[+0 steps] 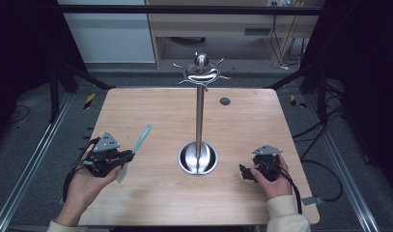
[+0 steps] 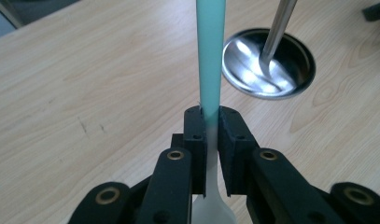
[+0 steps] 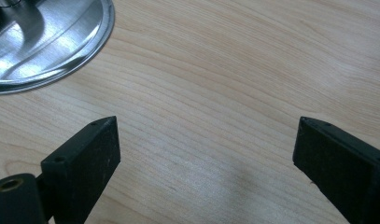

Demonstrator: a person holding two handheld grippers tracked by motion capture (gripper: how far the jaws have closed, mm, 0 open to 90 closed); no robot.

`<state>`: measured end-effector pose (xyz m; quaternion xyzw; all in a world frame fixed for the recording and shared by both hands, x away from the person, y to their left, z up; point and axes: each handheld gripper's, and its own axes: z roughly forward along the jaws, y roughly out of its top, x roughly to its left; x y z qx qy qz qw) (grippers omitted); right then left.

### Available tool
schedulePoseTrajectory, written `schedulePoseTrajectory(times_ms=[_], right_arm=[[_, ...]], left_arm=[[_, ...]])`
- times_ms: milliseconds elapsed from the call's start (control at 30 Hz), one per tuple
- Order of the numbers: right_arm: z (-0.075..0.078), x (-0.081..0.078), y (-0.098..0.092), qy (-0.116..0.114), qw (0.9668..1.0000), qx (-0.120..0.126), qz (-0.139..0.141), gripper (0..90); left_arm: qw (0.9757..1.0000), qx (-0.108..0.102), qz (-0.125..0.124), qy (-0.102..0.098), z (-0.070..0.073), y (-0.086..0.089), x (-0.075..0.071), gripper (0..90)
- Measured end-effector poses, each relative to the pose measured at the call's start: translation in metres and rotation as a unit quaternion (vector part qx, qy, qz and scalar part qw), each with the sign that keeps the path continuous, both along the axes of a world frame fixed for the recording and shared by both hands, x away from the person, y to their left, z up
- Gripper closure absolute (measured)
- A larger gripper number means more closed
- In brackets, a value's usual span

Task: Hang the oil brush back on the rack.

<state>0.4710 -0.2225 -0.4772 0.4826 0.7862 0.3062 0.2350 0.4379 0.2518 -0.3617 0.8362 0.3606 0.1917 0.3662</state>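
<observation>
My left gripper [image 1: 126,155] [image 2: 209,116] is shut on a long utensil with a teal handle [image 1: 142,137] [image 2: 210,56] and a translucent white end [image 1: 122,174] [image 2: 212,205]. The handle slants up and away toward the table's middle. A steel stand [image 1: 200,116] rises from a round shiny base [image 1: 198,158] [image 2: 269,63] [image 3: 43,42] at mid-table, with curved hooks at its top [image 1: 202,72]. My right gripper [image 1: 243,172] [image 3: 206,149] rests low on the table to the right of the base, jaws wide open with only bare wood between them.
The wooden table [image 1: 150,203] has a small dark round hole [image 1: 225,101] near its far edge. Black frame bars and cables run along both sides on the floor. A cabinet stands behind the table.
</observation>
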Motion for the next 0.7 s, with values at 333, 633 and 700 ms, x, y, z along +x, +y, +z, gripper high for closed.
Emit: schedulePoseTrajectory(times_ms=[333,633,700], right_arm=[[0.000,0.000,0.000,0.000,1.0000,0.000,0.000,8.1],[0.000,0.000,0.000,0.000,1.0000,0.000,0.000,8.1],[0.000,0.000,0.000,0.000,1.0000,0.000,-0.001,8.1]], left_arm=[[0.9991,-0.031,0.000,-0.031,0.012,-0.005,-0.004,82.0],[0.9970,-0.056,-0.009,-0.052,0.025,-0.010,-0.008,82.0],[0.9964,-0.063,-0.011,-0.057,0.029,-0.011,-0.009,82.0]])
